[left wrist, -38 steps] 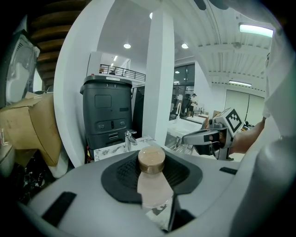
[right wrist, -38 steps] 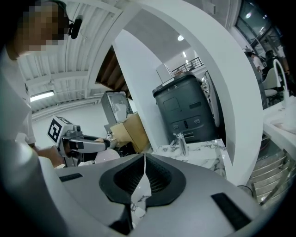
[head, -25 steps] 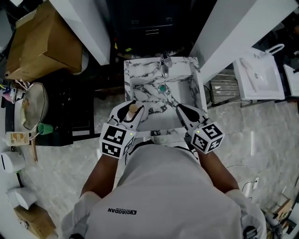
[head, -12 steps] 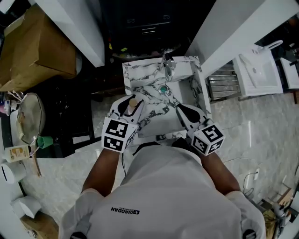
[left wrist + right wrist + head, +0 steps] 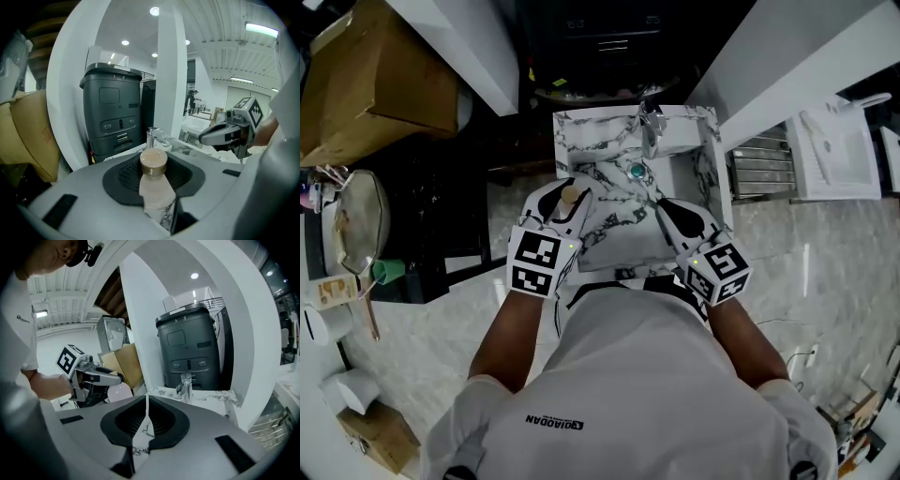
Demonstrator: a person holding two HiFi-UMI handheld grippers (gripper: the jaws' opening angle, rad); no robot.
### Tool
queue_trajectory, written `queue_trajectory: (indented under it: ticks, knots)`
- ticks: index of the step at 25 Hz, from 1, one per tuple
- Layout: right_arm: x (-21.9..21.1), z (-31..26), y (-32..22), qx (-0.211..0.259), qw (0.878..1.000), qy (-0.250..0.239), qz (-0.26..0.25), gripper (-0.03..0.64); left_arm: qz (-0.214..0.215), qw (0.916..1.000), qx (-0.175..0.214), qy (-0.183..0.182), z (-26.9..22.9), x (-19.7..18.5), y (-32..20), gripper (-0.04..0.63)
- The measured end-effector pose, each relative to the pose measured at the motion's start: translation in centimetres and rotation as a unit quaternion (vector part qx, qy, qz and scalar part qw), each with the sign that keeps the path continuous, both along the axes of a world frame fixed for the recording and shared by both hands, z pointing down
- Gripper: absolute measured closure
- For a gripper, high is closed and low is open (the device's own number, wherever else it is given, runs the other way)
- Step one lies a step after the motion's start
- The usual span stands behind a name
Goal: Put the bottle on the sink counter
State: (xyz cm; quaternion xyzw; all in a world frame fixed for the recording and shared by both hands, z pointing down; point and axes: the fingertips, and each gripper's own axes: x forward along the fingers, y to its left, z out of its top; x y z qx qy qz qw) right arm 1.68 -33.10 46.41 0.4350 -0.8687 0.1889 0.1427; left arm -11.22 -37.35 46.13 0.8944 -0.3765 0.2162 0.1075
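Head view looks steeply down on a marbled sink (image 5: 581, 131), with both tools held over its near half. The left tool (image 5: 565, 194) hangs over the basin's left side, its jaws clamped on the bottle (image 5: 156, 190). The bottle is pale with a round tan cap (image 5: 153, 161), and it stands upright between the pads. The right tool (image 5: 670, 208) is over the basin's right side, well apart from the left one, its jaws together with nothing between them. A chrome faucet (image 5: 652, 127) stands at the sink's far rim, and a green drain (image 5: 636, 171) lies in the basin just in front of it.
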Motion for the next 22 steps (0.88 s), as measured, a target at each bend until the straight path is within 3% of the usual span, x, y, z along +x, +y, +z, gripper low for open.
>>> queue_trajectory:
  ticks: [22]
  knots:
    - [-2.3, 3.8, -4.1, -0.039, 0.998, -0.007, -0.05, 0.574, -0.014, 0.9991, -0.008, -0.038, 4.2, 1.9, -6.2, 0.459]
